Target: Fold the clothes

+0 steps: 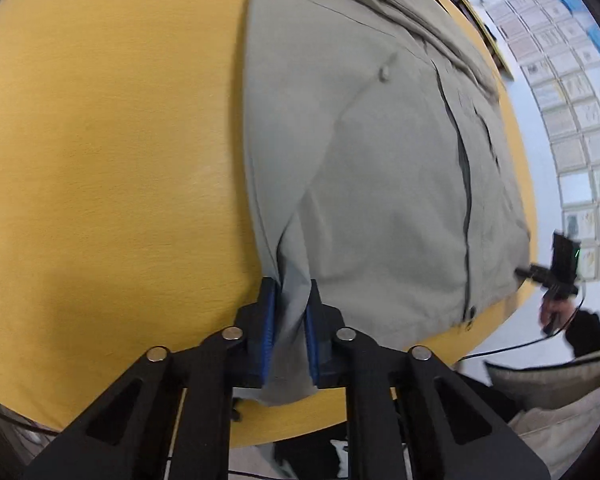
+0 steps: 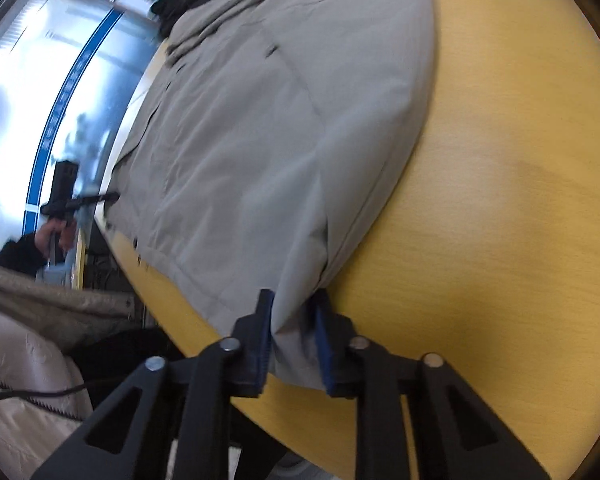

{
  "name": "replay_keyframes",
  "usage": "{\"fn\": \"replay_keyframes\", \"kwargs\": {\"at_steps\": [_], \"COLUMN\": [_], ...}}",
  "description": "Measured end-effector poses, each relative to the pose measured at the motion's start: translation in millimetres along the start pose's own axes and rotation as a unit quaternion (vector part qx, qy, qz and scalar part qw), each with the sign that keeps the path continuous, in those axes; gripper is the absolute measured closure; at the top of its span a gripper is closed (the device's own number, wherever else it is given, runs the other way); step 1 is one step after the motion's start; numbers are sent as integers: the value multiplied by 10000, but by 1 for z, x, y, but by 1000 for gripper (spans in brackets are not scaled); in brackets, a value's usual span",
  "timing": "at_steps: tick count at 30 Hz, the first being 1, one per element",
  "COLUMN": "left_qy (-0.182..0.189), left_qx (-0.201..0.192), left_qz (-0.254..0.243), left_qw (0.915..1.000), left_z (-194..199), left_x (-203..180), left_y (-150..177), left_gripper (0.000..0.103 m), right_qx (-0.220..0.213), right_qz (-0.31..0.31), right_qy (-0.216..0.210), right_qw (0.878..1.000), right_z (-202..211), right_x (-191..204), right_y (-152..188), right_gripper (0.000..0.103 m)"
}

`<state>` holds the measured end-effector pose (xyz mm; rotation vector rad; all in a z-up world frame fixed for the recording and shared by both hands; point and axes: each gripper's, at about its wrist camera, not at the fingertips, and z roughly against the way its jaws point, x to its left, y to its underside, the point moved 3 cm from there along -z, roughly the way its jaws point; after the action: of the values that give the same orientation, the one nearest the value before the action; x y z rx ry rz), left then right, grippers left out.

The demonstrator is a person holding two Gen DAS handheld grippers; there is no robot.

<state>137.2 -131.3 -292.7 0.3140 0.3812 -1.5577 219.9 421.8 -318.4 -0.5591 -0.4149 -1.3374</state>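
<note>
Both our grippers, left (image 1: 291,320) and right (image 2: 293,338), pinch the grey-green fabric garment's (image 1: 380,184) hem in their jaws, yellow wooden worktop (image 1: 112,160) beyond.

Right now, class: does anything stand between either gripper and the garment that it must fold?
Nothing visible. The left gripper and the right gripper each already pinch the grey garment's near edge on the yellow table.
</note>
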Motion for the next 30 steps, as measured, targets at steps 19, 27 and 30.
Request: {"fn": "replay_keyframes", "kwargs": {"at_steps": [19, 27, 30], "left_qy": [2196, 2912, 2709], "left_qx": [-537, -1224, -1019], "left_qz": [793, 590, 603], "left_qw": [9709, 9470, 9553], "left_z": [136, 195, 187], "left_x": [-67, -116, -120], "left_y": [-24, -115, -124], "left_gripper": [102, 102, 101], "right_qx": [-2152, -2368, -1731], "right_qz": [607, 751, 510], "right_qy": [-113, -153, 88], "right_qw": [9746, 9685, 9835], "right_z": [137, 176, 151], "right_x": [126, 90, 64], "right_y": [-43, -130, -121], "right_gripper": [97, 101, 93]}}
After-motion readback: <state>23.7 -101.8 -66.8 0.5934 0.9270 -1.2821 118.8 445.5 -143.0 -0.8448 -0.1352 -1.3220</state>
